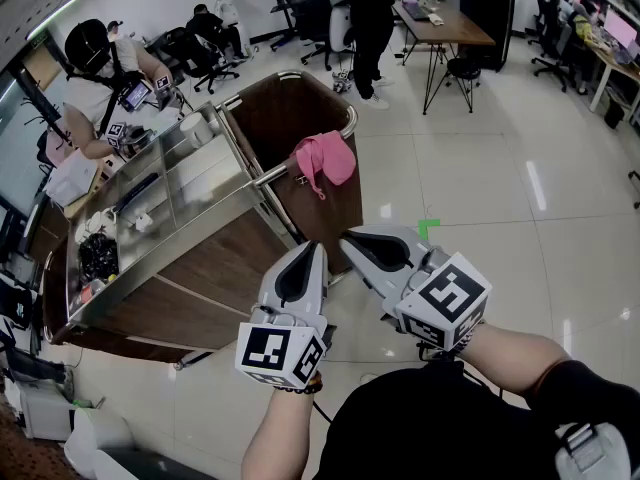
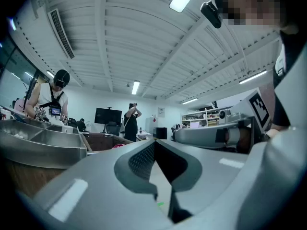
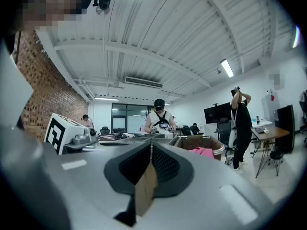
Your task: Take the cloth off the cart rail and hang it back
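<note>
A pink cloth [image 1: 327,158] hangs bunched over the chrome rail [image 1: 272,174] at the end of the cart, beside its brown bin [image 1: 290,108]. My two grippers are held side by side, short of the cart and below the cloth in the head view, touching neither. The left gripper [image 1: 316,245] is shut with nothing between its jaws, its tips meeting [image 2: 154,143]. The right gripper [image 1: 345,236] is likewise shut and empty [image 3: 150,144]. In the right gripper view the cloth [image 3: 204,152] shows ahead to the right; in the left gripper view only a pink sliver [image 2: 117,146] appears.
The cart's steel top [image 1: 170,198] carries small items. A person [image 1: 100,88] works at its far side. Another person [image 1: 370,28] stands at the back near a desk [image 1: 445,23] and office chairs. Green tape [image 1: 428,228] marks the floor.
</note>
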